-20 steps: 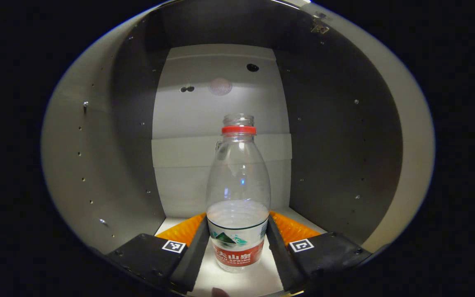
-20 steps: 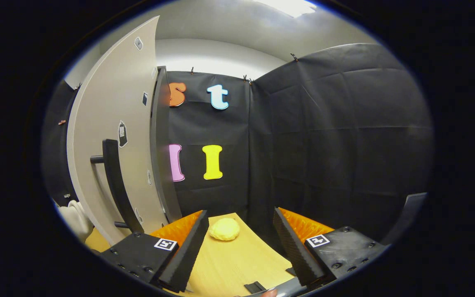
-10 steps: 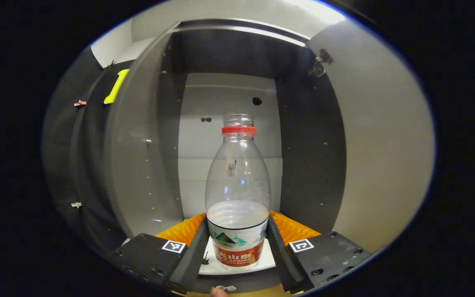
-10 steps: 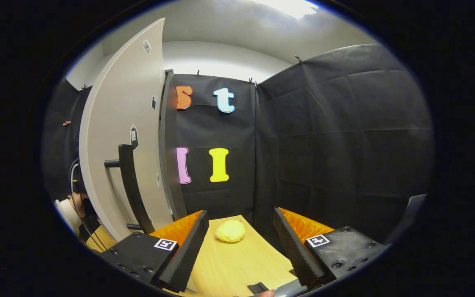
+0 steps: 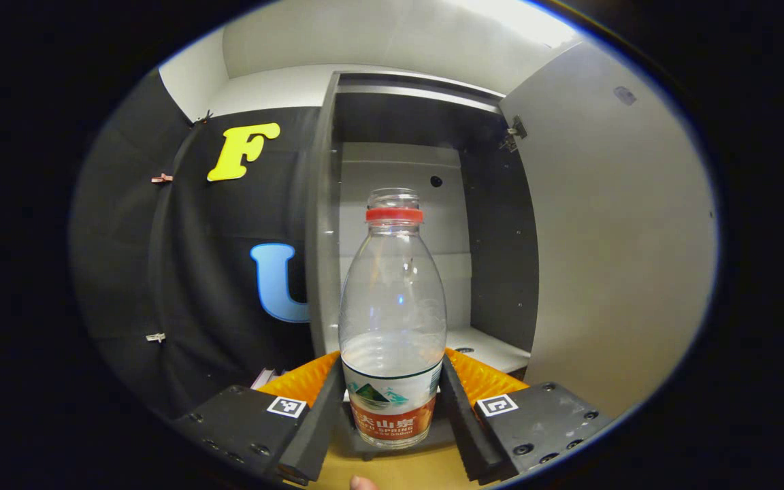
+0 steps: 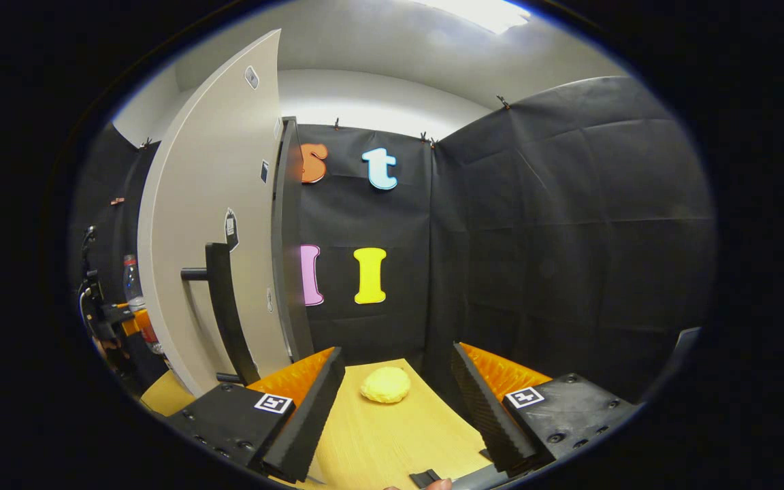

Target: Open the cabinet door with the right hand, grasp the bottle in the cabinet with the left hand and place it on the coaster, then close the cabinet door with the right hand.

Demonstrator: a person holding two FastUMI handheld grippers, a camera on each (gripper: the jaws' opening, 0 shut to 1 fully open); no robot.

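Observation:
In the left gripper view, a clear bottle [image 5: 392,313] with a red neck ring, no cap and a little water stands upright in my left gripper [image 5: 392,412], both pads pressing its labelled base. It hangs just outside the open cabinet [image 5: 399,204], in front of the white shelf floor [image 5: 494,347]. The pale door [image 5: 610,258] stands open on the right. In the right gripper view, my right gripper [image 6: 397,408] is open over the wooden table [image 6: 392,435], apart from the door [image 6: 208,190] and its black handle [image 6: 225,306]. A yellow round coaster [image 6: 385,384] lies ahead of the fingers. The bottle [image 6: 131,275] shows past the door's edge.
Black cloth walls close in the booth behind the cabinet and to the right. The open door stands between the two grippers. A small dark part [image 6: 422,478] lies at the table's near edge, in the right gripper view.
My left gripper has drawn back out of the cabinet with the bottle held in it. The right gripper has stayed open and drifted slightly, so the bottle now shows past the door.

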